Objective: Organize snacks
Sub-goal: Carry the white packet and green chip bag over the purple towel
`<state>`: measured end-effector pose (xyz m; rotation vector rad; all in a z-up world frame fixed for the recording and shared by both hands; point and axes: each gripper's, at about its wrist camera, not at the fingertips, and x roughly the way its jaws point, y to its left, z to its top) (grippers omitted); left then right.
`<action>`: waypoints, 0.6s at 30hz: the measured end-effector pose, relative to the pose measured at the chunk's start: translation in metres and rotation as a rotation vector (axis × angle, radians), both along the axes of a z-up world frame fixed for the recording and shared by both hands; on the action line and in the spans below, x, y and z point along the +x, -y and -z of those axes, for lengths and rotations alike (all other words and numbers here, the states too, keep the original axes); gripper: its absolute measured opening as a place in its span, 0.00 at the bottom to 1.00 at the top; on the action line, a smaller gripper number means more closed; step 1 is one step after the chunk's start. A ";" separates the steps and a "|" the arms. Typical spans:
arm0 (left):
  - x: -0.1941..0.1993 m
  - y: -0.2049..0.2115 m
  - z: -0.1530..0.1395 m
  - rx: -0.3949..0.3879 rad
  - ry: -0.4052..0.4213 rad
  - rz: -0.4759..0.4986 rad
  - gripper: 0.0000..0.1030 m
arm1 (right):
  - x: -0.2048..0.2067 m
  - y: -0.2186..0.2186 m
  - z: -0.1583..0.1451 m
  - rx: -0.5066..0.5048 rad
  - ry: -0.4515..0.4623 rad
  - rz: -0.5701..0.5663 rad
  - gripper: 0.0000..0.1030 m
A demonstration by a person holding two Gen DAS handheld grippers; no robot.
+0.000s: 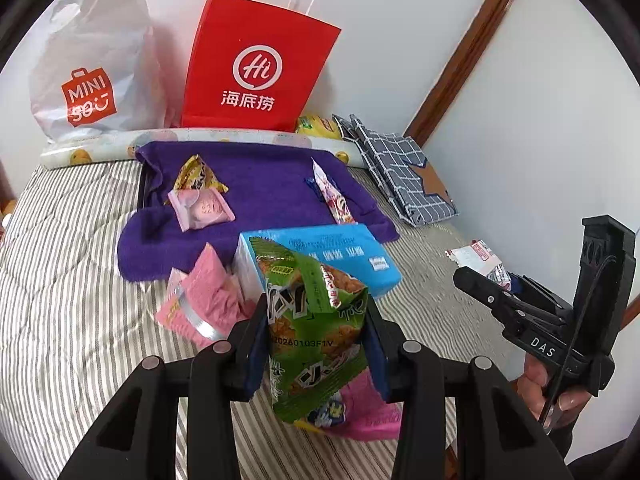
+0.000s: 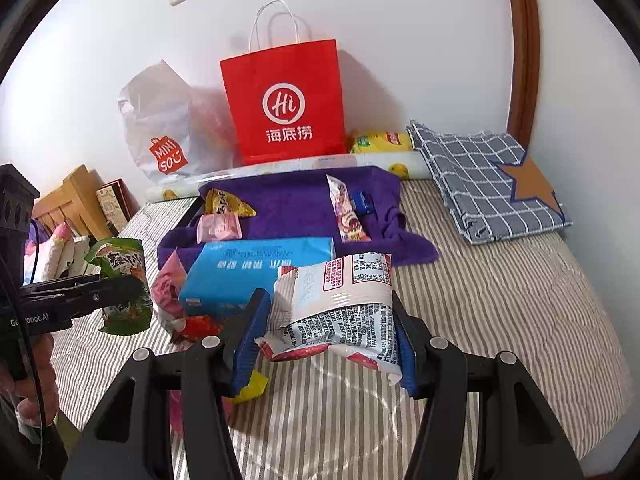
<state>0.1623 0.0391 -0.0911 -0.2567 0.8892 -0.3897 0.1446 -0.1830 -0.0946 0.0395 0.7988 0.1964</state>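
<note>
Lying across both views, a striped bed [image 2: 500,312], with a purple towel [image 2: 296,200] spread at its far end. Standing upright against the white wall behind, a red paper bag [image 2: 286,100] printed with "Hi" in a circle and Chinese characters; contents not visible. Slumping beside it, a white plastic bag [image 2: 168,132] carrying a red "MINISO" logo, something reddish showing faintly through. Folded at the right, a blue checked cloth [image 2: 480,184] with a brown star. Resting at the towel's near edge, a blue tissue pack [image 2: 248,272] with upside-down Chinese print. Scattered on the towel, a yellow packet [image 2: 228,204], a pink packet [image 2: 218,228] and a long printed packet [image 2: 348,216]. Clamping a green snack bag [image 1: 316,328] stamped "20260103F1V", raised above the bed: the left gripper [image 1: 316,340]. Gripping a white and red snack packet [image 2: 344,308] covered in small print, lifted off the bed: the right gripper [image 2: 328,336].
</note>
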 end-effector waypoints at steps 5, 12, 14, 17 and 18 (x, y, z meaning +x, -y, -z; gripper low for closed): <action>0.015 -0.005 -0.007 -0.005 0.010 -0.019 0.39 | 0.018 -0.005 -0.011 -0.006 0.032 -0.018 0.55; 0.043 -0.012 -0.015 0.016 0.022 -0.049 0.39 | 0.050 -0.012 -0.019 0.001 0.058 -0.026 0.55; 0.052 -0.012 -0.015 0.024 0.026 -0.048 0.39 | 0.061 -0.014 -0.019 0.002 0.062 -0.031 0.55; 0.066 -0.010 -0.014 0.038 0.031 -0.037 0.39 | 0.077 -0.016 -0.018 0.005 0.067 -0.037 0.55; 0.071 -0.010 -0.014 0.045 0.033 -0.037 0.39 | 0.083 -0.017 -0.017 0.004 0.070 -0.038 0.55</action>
